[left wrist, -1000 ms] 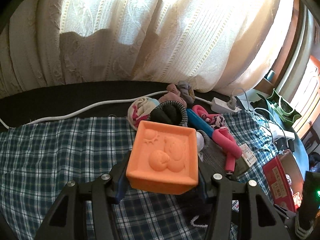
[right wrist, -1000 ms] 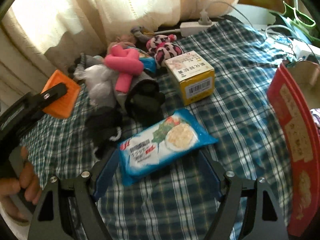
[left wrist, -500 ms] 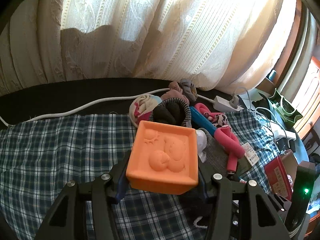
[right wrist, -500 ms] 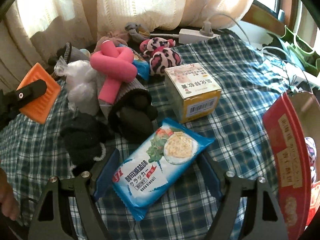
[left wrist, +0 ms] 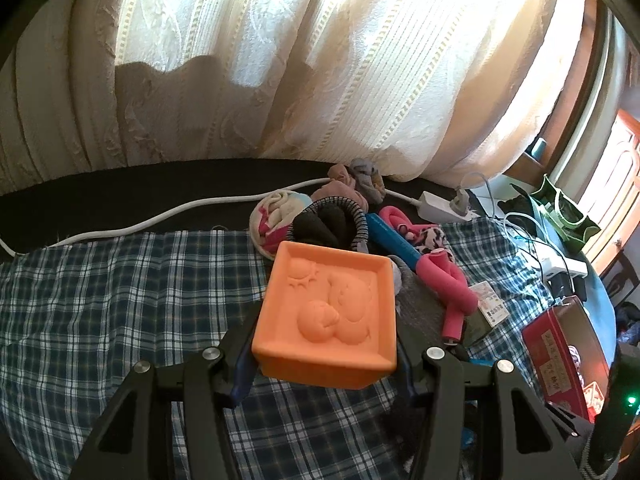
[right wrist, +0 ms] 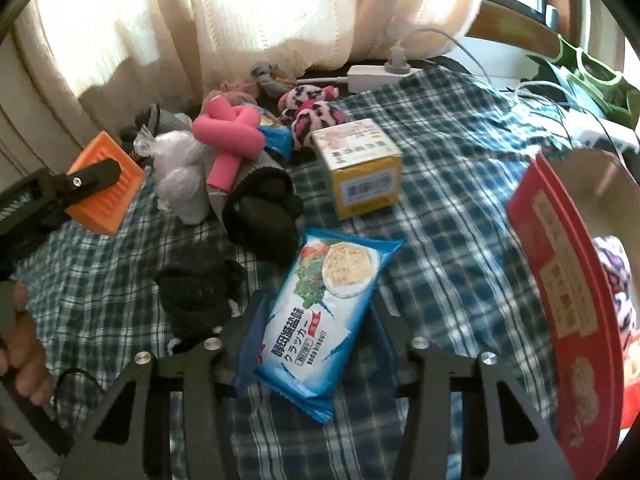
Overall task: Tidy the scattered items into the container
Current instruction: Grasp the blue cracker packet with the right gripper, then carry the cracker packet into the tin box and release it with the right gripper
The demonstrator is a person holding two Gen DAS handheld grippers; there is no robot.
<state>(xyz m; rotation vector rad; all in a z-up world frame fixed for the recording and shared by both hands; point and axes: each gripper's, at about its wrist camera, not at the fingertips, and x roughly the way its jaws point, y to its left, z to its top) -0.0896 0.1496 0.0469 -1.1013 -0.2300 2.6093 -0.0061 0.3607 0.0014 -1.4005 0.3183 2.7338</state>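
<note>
My left gripper (left wrist: pixel 324 356) is shut on an orange square block (left wrist: pixel 330 314) with a raised sun picture and holds it above the plaid cloth. The block also shows at the left of the right wrist view (right wrist: pixel 106 188). My right gripper (right wrist: pixel 316 344) is shut on a blue cracker packet (right wrist: pixel 320 312) and holds it above the cloth. The red box container (right wrist: pixel 560 300) stands open at the right, with a patterned item inside. It also shows in the left wrist view (left wrist: pixel 560 356).
A pile lies on the plaid cloth (right wrist: pixel 440 208): a pink foam twist (right wrist: pixel 228 136), black socks (right wrist: pixel 264 216), a white bag (right wrist: pixel 180 176), a leopard-print toy (right wrist: pixel 312 112). A yellow box (right wrist: pixel 360 168) stands nearby. A power strip (right wrist: pixel 376 74), cables and a curtain are behind.
My right gripper has lifted and swung right with the cracker packet, bringing the red box closer. My left gripper holds the orange block still, raised slightly.
</note>
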